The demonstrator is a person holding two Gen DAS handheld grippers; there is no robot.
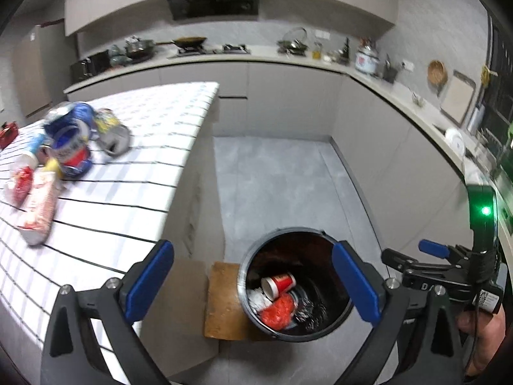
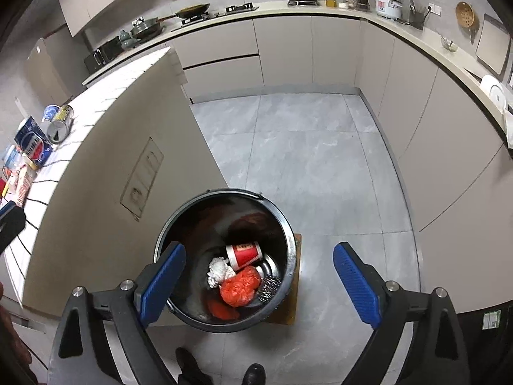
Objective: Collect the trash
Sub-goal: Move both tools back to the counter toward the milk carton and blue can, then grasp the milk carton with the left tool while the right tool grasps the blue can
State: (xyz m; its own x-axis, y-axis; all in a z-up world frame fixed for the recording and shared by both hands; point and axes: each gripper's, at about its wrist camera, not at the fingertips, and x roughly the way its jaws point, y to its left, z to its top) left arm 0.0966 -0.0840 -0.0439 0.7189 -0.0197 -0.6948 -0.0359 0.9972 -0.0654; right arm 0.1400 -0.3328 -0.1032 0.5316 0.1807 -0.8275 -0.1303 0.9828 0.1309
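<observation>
Both the left gripper point(image 1: 253, 285) and the right gripper point(image 2: 259, 284) angled down over the round black bucket point(image 2: 179, 221) on the floor, blue pads spread wide, gripping nothing. The bucket held one red paper cup point(image 2: 242, 255), one crumpled white tissue point(image 2: 218, 271) and one orange plastic bag point(image 2: 240, 290). More packaging litter point(image 1: 61, 147) lay on the white striped table point(image 1: 154, 147) at left.

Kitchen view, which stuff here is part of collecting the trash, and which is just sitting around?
Part of the job:
- black bucket holding a red paper cup, crumpled white paper and an orange bag
- cans and wrappers on the striped table

Just lying about:
- wok
- rice cooker
- cutting board
</observation>
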